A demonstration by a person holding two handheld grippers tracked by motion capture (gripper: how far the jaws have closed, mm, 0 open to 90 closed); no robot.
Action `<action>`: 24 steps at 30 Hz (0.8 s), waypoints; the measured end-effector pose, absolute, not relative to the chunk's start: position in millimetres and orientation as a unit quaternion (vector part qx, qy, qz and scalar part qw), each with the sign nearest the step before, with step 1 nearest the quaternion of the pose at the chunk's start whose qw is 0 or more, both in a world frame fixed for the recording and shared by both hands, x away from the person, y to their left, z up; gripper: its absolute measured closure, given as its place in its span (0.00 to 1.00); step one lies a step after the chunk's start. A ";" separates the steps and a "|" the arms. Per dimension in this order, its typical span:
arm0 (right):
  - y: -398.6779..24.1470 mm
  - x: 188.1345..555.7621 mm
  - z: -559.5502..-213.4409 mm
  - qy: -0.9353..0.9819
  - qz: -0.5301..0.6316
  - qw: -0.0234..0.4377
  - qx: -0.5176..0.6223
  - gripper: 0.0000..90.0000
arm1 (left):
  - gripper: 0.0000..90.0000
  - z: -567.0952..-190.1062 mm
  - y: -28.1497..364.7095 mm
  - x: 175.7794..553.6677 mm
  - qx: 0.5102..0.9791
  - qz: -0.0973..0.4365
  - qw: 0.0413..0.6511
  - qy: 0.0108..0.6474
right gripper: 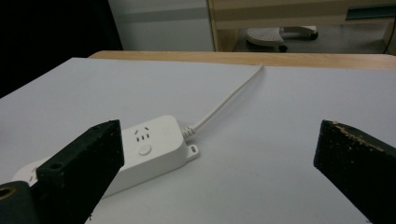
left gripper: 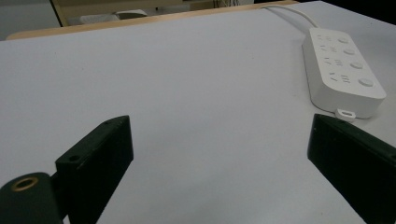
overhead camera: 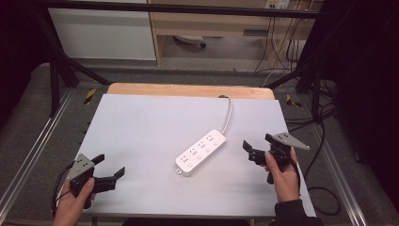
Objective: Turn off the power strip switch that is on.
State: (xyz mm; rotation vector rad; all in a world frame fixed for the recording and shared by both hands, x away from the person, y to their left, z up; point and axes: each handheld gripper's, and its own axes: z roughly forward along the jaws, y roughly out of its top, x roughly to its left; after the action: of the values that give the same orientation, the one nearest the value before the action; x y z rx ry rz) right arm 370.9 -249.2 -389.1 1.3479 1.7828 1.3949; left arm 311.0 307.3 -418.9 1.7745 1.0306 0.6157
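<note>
While the white power strip [overhead camera: 201,151] lies diagonally at the centre of the high view, flat on the pale sheet [overhead camera: 141,127] that covers the table, nothing holds it: its cord [overhead camera: 229,113] runs from its upper right end toward the top edge of the sheet. The right gripper [overhead camera: 256,149], at the right of that frame just beside the strip's cord end, has its jaws spread wide with nothing between them. The left gripper [overhead camera: 110,169], at the lower left and well apart from the strip, is likewise spread and empty.

If the strip is to be grasped, the jaws should probably straddle its narrow width rather than its length, coming down squarely so the smooth casing does not skid on the sheet. The cord may tug the strip as it moves, so a slow start seems wise.

Where the cord ends is hidden past the table's far edge. In the right gripper view the near jaw covers the lower left end of the strip [right gripper: 140,149]. In the left gripper view the strip [left gripper: 343,70] sits at the upper right, and its socket markings are too small to read.
</note>
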 end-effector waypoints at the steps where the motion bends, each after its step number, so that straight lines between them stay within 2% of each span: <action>1: -252.8 369.4 -390.3 0.655 0.509 0.252 0.498 0.03 | 0.07 -418.8 307.4 311.0 0.727 0.252 0.479 0.422; 13: -288.9 356.6 -411.7 0.645 0.486 0.269 0.524 0.04 | 0.07 -418.8 307.4 311.1 0.727 0.252 0.479 0.423; 24: -287.7 359.5 -431.5 0.672 0.454 0.255 0.526 0.04 | 0.07 -418.4 308.4 311.2 0.725 0.253 0.480 0.424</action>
State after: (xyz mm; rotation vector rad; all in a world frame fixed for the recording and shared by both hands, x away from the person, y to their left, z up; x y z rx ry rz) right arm 359.5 -287.7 -431.5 1.4298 1.8254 1.2332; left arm 311.2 308.4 -418.4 1.7699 1.0351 0.6175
